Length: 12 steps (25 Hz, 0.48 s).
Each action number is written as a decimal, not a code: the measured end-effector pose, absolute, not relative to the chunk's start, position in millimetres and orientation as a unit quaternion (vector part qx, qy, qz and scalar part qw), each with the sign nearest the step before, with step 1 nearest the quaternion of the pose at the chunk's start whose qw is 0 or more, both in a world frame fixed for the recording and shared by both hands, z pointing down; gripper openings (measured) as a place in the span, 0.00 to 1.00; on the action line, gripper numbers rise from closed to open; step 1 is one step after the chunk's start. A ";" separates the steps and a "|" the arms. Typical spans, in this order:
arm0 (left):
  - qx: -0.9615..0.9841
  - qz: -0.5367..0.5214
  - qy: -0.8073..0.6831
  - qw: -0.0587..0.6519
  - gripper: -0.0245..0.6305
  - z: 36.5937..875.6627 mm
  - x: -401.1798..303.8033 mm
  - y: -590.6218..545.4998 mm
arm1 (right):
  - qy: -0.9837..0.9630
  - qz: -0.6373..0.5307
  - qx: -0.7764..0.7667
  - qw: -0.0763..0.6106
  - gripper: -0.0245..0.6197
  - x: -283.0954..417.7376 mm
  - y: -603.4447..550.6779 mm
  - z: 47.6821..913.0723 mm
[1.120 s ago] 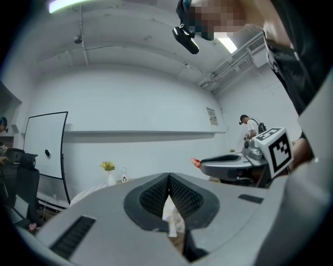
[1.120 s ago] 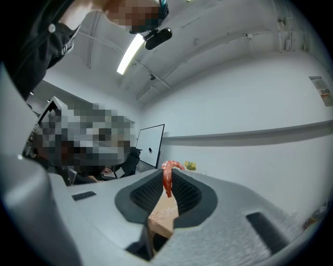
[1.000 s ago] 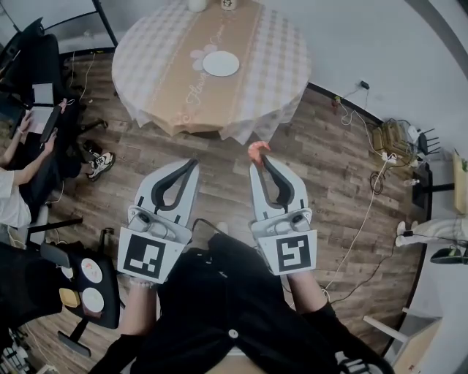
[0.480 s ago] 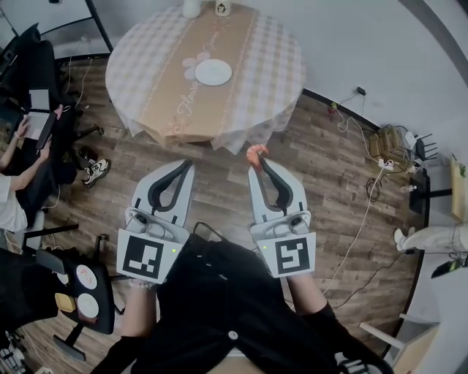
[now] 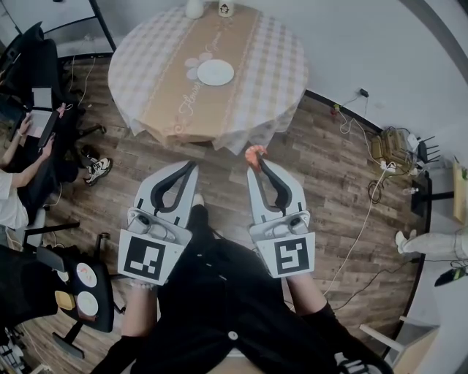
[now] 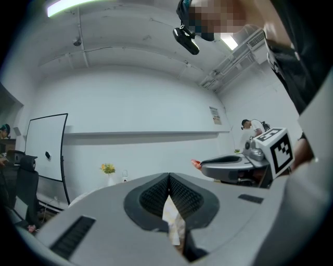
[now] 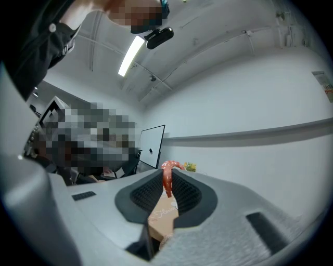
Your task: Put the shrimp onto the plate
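An orange-red shrimp [image 5: 254, 153] sticks out from the tips of my right gripper [image 5: 258, 162], which is shut on it; in the right gripper view the shrimp [image 7: 167, 176] is pinched between the dark pads. A small white plate [image 5: 216, 71] lies on the round table [image 5: 278, 66] ahead, well beyond both grippers. My left gripper [image 5: 188, 167] is held beside the right one, shut with nothing in it. From the left gripper view, the shrimp [image 6: 196, 164] shows at the tip of the right gripper [image 6: 208, 165].
The table carries a checked cloth with a tan runner [image 5: 190, 80]; a white vase [image 5: 194, 7] and a small jar [image 5: 227, 8] stand at its far edge. A seated person [image 5: 18, 175] and chairs are at left. Cables and a power strip [image 5: 387, 146] lie on the wooden floor at right.
The view has shifted slightly so the table sits a little closer. Both grippers keep their pose and the shrimp stays clamped in the right one.
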<state>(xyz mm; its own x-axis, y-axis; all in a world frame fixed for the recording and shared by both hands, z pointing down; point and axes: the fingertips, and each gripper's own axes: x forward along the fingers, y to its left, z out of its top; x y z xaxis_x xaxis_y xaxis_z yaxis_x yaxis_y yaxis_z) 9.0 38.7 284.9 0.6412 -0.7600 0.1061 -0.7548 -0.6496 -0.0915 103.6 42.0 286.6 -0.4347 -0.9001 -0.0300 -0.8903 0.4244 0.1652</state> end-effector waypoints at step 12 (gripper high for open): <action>-0.913 -0.064 0.403 0.023 0.04 284.5 15.7 1.1 | -0.835 -0.083 0.543 0.034 0.10 109.0 7.8 287.7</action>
